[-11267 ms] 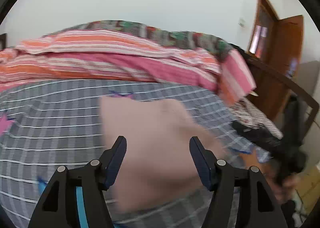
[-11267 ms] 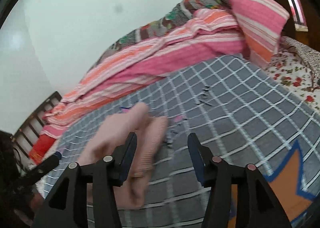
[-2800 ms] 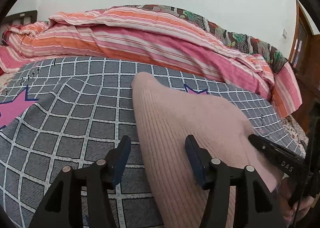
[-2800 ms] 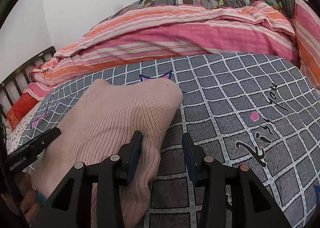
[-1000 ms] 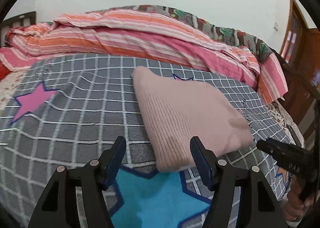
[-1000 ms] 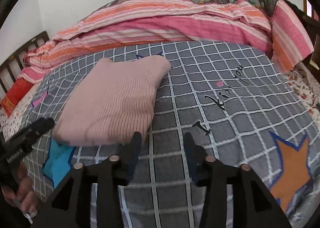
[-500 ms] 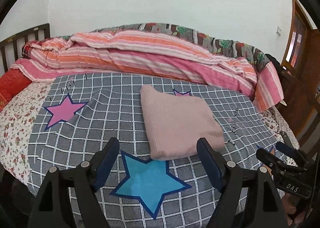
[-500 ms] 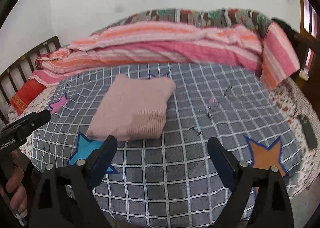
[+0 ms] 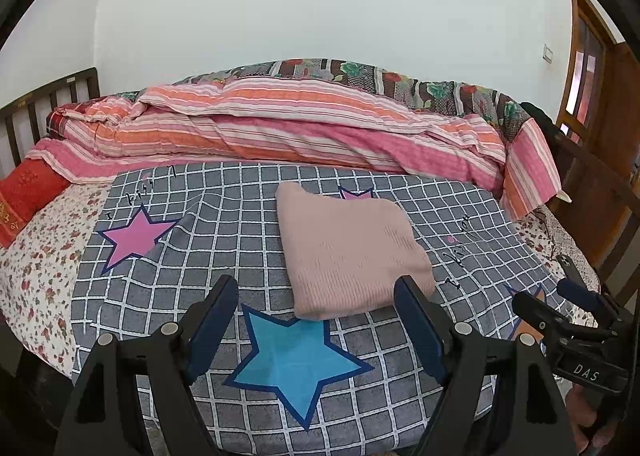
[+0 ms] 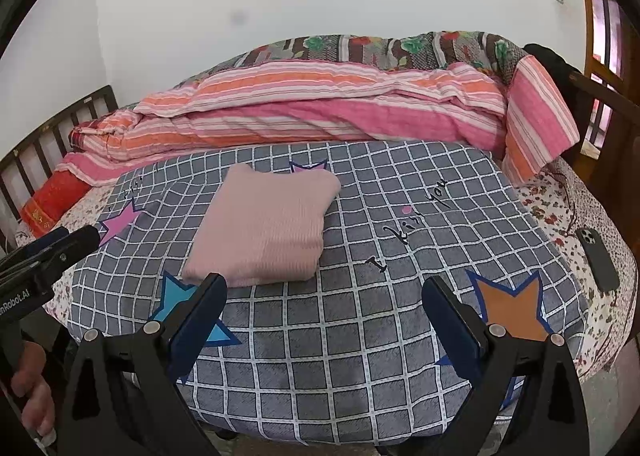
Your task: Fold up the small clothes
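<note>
A pink ribbed knit garment (image 9: 348, 252) lies folded into a neat rectangle on the grey checked blanket (image 9: 240, 240); it also shows in the right wrist view (image 10: 266, 221). My left gripper (image 9: 316, 296) is open and empty, held back above the blanket's near edge, short of the garment. My right gripper (image 10: 324, 296) is open wide and empty, also held back from the garment, to its right. The right gripper shows at the right edge of the left wrist view (image 9: 576, 312), and the left gripper at the left edge of the right wrist view (image 10: 44, 252).
A rolled pink and orange striped duvet (image 9: 288, 131) lies along the far side of the bed. A red pillow (image 9: 24, 195) is at the far left by the wooden headboard (image 9: 44, 103). A dark phone (image 10: 598, 258) lies on the floral sheet at right. A wooden door (image 9: 600, 103) stands right.
Both grippers have pulled back and up from the folded garment, so the whole bed shows. The jaws of both have opened wider. The garment lies where it was.
</note>
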Demonstrator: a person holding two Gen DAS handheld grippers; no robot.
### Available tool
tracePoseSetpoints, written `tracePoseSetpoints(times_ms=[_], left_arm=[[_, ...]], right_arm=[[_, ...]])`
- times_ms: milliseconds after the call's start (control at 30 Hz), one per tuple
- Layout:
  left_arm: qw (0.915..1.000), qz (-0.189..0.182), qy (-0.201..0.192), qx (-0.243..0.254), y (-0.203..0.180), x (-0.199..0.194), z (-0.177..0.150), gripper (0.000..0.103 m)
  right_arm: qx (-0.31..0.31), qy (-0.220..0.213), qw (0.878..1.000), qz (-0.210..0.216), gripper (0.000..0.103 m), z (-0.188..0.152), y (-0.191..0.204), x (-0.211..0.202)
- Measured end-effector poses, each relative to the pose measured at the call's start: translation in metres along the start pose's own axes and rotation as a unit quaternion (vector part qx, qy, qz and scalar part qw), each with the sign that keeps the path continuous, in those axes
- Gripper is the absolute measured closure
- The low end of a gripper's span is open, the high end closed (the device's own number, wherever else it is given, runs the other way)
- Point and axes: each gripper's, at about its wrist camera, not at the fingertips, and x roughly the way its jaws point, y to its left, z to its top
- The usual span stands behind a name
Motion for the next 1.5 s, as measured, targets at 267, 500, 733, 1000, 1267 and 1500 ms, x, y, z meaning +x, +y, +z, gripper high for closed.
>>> tracePoseSetpoints(times_ms=[267,500,733,1000,1267,1500], left_arm=[[1.0,0.0,0.0,-0.003,-0.0006,-0.0007,0.0001,0.024],[1.0,-0.002,0.001,0.0,-0.0015,-0.0004,0.0006,0.024],[1.0,-0.001,0.002,0.001,-0.0013,-0.0001,0.0005,0.024],[1.0,-0.001,0.005,-0.001,0.0009,-0.0007,-0.0011,0.023],[1.0,0.0,0.005,-0.003,0.0024,-0.0009,-0.0014,0.023],[1.0,0.002,0.005,-0.002,0.0053,-0.0011,-0.0028,0.023]], right_arm=[[-0.004,-0.002,1.0,-0.006,0.006,0.0008,0.001,-0.0039],[-0.008,-0.007,1.0,-0.006,0.006,0.0022,0.0033,-0.0085],[-0.002,-0.004,1.0,0.0,0.006,0.0019,0.0012,-0.0077],[0.002,0.002,1.0,0.005,0.006,0.0006,0.0004,-0.005],[0.002,0.003,1.0,0.004,0.006,-0.0008,0.0002,-0.0042],[0.006,0.003,1.0,0.002,0.006,-0.0011,-0.0012,-0.0046]])
